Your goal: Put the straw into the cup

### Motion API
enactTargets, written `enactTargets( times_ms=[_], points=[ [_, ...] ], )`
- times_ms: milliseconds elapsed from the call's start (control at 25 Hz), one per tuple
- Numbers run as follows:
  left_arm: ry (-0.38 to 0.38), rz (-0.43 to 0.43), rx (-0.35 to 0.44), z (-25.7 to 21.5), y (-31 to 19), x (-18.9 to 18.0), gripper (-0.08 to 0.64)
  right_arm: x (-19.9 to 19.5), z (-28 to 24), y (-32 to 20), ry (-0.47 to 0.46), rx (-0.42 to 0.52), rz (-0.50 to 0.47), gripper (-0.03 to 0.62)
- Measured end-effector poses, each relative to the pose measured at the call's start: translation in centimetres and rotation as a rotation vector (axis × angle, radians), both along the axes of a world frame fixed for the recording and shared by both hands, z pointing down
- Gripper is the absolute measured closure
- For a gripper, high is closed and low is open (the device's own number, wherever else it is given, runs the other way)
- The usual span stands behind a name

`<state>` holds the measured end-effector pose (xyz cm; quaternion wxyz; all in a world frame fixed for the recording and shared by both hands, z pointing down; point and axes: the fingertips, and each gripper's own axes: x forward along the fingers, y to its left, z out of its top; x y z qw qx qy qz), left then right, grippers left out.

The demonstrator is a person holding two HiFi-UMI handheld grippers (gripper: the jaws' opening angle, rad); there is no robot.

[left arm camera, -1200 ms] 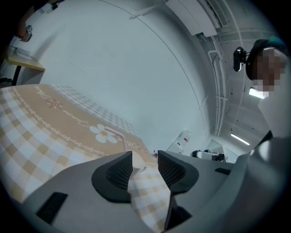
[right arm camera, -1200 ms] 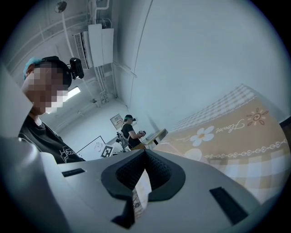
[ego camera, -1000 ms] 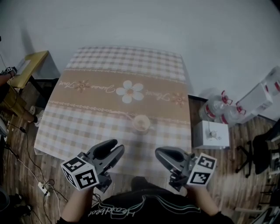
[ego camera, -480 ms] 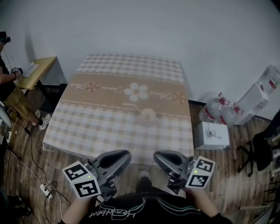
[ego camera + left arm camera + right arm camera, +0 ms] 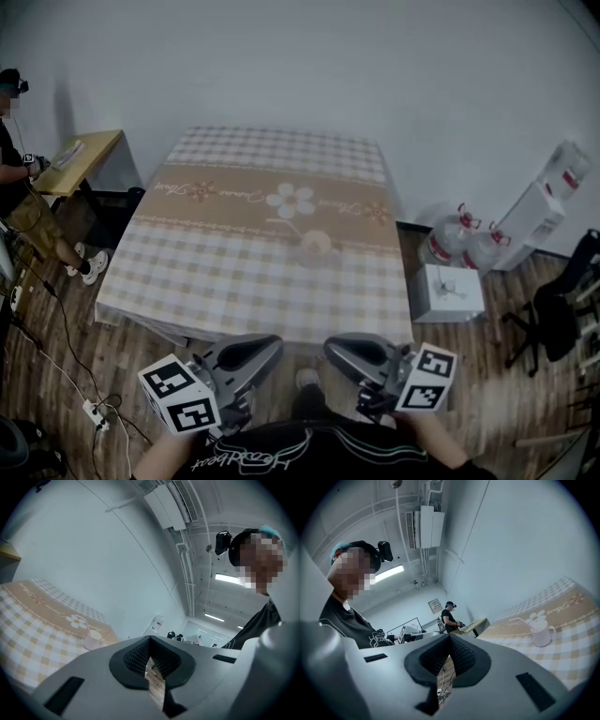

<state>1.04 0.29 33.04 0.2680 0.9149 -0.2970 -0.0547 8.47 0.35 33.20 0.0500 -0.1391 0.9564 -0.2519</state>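
A pale cup point(image 5: 317, 243) stands near the middle of the checked tablecloth point(image 5: 216, 281), with a thin straw point(image 5: 302, 228) leaning out of it to the left. Both grippers hang off the table's near edge, close to my body and well short of the cup. My left gripper point(image 5: 267, 345) is shut with nothing between its pads. My right gripper point(image 5: 336, 345) is shut and empty as well. In the left gripper view the cup point(image 5: 93, 641) lies far left of the closed left gripper point(image 5: 150, 641). In the right gripper view the cup point(image 5: 541, 634) and straw point(image 5: 518, 619) lie right of the closed right gripper point(image 5: 450, 639).
A yellow side table point(image 5: 89, 155) and a standing person point(image 5: 23, 187) are at the left. Water bottles point(image 5: 448, 239), a white box point(image 5: 445, 292) and a dark chair point(image 5: 553, 319) sit right of the table. Cables point(image 5: 89, 408) lie on the wooden floor.
Both grippers have drawn back from over the table's near edge toward my body, and the table now sits farther off. The left gripper's jaws have come together.
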Motion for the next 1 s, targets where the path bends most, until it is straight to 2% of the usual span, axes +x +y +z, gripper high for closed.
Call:
enactTargets(
  times_ms=[1000],
  points=[
    [0.006, -0.001, -0.011, 0.1, 1.4, -0.3, 0.563, -0.2, 0.5, 1.5, 0.003, -0.009, 0.01, 0.58]
  ],
)
